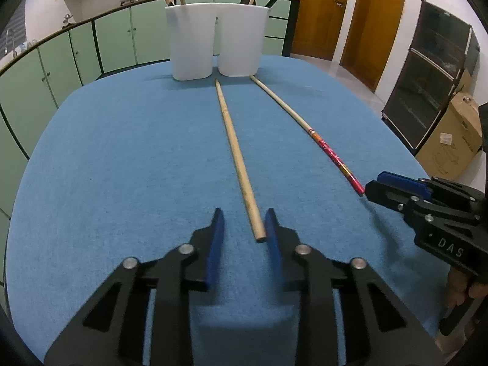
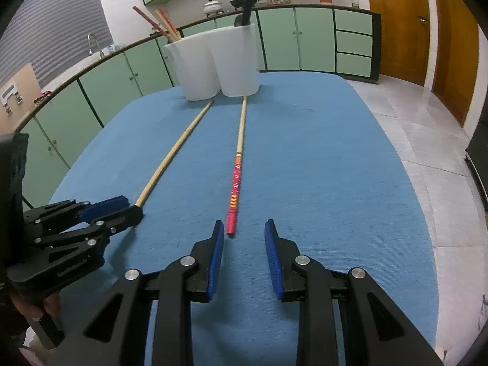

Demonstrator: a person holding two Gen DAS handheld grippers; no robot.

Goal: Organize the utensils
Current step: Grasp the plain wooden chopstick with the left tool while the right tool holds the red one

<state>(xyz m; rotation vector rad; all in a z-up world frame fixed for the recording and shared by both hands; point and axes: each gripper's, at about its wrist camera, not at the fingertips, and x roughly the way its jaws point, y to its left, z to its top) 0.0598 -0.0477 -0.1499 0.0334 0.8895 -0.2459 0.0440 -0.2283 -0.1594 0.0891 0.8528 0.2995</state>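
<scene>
Red chopstick (image 1: 332,152) — tip hidden behind spread right claw (image 1: 373,185) — left claw (image 1: 244,213) spread too.

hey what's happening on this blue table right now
A person holds a gripper in each hand and is sorting chopsticks into a white holder at the table's far end, which already has several utensils in it. Two chopsticks lie loose on the blue cloth. The left gripper straddles the near end of the plain chopstick, pads not yet pressing on it. The right gripper is open, the red chopstick just ahead of its left pad.
</scene>
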